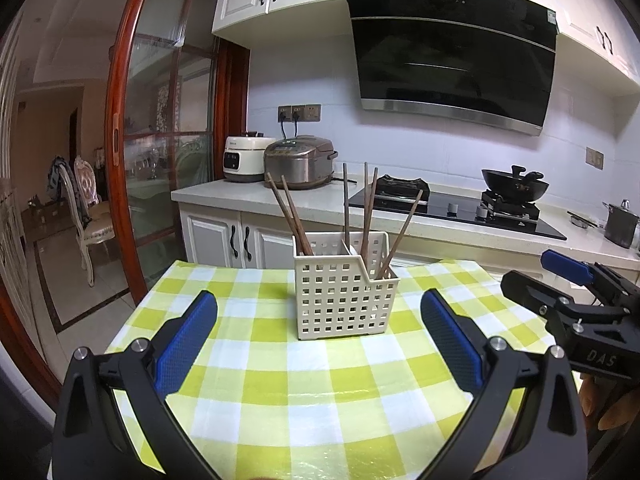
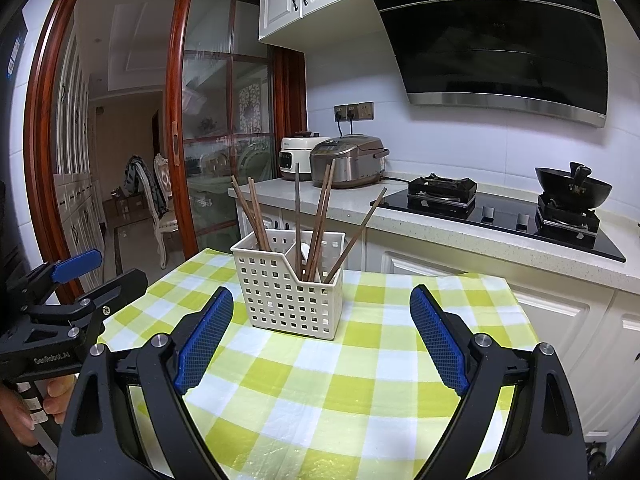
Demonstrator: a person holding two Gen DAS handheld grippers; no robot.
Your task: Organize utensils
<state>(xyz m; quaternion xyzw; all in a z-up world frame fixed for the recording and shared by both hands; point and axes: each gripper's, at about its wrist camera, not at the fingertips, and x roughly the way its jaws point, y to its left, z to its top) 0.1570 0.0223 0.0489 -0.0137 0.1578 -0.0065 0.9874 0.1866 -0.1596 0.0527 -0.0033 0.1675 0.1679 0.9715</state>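
Note:
A cream perforated utensil basket [image 1: 344, 296] [image 2: 288, 296] stands upright on the table's green-and-white checked cloth [image 1: 280, 384] [image 2: 328, 384]. Brown wooden chopsticks lean in it: two in the left compartment [image 1: 291, 216] [image 2: 251, 216], several in the right one [image 1: 366, 208] [image 2: 320, 216]. My left gripper [image 1: 319, 304] is open in front of the basket with nothing between its blue pads [image 1: 188, 340]. My right gripper [image 2: 321, 296] is also open and holds nothing, just short of the basket. Each gripper shows at the edge of the other's view [image 1: 538, 276] [image 2: 94, 274].
Behind the table runs a white counter [image 1: 240, 194] with two rice cookers [image 1: 298, 160], a black gas hob [image 1: 460, 208], a wok [image 1: 514, 186] and a steel pot [image 1: 620, 224]. A red-framed sliding glass door [image 1: 168, 152] and a chair [image 1: 86, 216] are to the left.

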